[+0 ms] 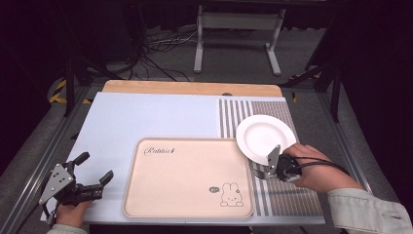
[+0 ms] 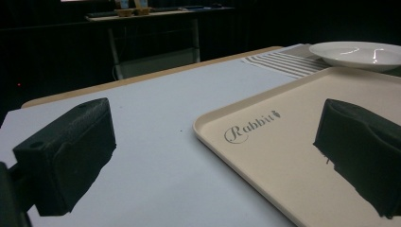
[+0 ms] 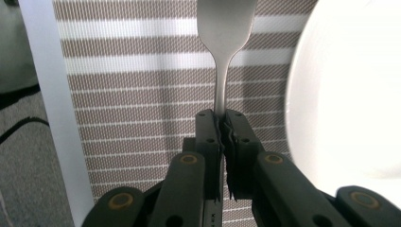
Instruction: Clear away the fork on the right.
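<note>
Down at the right side of the table, the right gripper was clenched on a metal fork, and the right gripper view made it plain: both black jaws pressed together on the slim neck of the fork, whose handle widened away above them. Under it lay the striped placemat, brown and white bands running across. Just beside the fork sat the white plate, empty, its rim curving in along the right edge of the right gripper view. In the high view the tines poked out to the left of the gripper, over the placemat, close to the tray's right edge. Whether the fork touched the mat, I could not tell. The person's right hand wrapped the gripper's body, a pale sleeve trailing to the bottom corner.

Over on the left, the left gripper was released, jaws spread wide and holding nothing, with the grey three-cornered plate on top and the left hand at its rear. It sat low over the pale blue table cover, just beside the tray's left edge. From its own camera, one jaw stood over the blue cover and the other over the tray.

Centre stage, the beige tray lay flat and bare, "Rabbit" lettering at its far-left corner and a little rabbit drawing near the right. Beyond the table, cables and a white stand rested on the floor.
</note>
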Motion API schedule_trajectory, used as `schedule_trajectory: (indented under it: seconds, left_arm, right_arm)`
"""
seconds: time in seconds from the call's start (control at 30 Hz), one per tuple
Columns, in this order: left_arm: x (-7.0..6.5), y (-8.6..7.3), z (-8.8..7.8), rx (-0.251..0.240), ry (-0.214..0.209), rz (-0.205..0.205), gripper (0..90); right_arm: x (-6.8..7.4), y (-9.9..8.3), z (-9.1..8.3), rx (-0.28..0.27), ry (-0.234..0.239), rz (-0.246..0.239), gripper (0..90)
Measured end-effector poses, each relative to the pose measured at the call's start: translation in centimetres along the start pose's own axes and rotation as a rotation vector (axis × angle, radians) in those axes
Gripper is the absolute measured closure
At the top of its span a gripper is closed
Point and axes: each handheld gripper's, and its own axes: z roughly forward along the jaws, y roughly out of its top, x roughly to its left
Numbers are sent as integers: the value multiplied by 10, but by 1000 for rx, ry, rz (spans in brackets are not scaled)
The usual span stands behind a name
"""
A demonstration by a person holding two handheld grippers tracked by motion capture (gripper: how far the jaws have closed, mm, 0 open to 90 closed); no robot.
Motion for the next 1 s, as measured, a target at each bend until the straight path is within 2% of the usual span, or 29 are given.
schedule_trajectory:
  seconds: [0.17, 0.37, 0.53, 0.87, 1.0]
  left_arm:
    - [0, 0, 0, 0, -1, 2, 3]
    - [0, 0, 0, -2, -2, 2, 3]
    - [0, 1, 0, -1, -4, 2, 3]
    - [0, 1, -1, -5, -7, 3, 3]
    - [1, 1, -1, -4, -7, 4, 3]
  right_arm:
    - [-3, 9, -9, -36, -18, 1, 858]
    - [-6, 20, -15, -56, -30, 3, 858]
    - [-9, 34, -18, -87, -19, 9, 858]
    - [-15, 66, -25, -120, -29, -31, 858]
    - [-17, 77, -26, -133, -17, -21, 858]
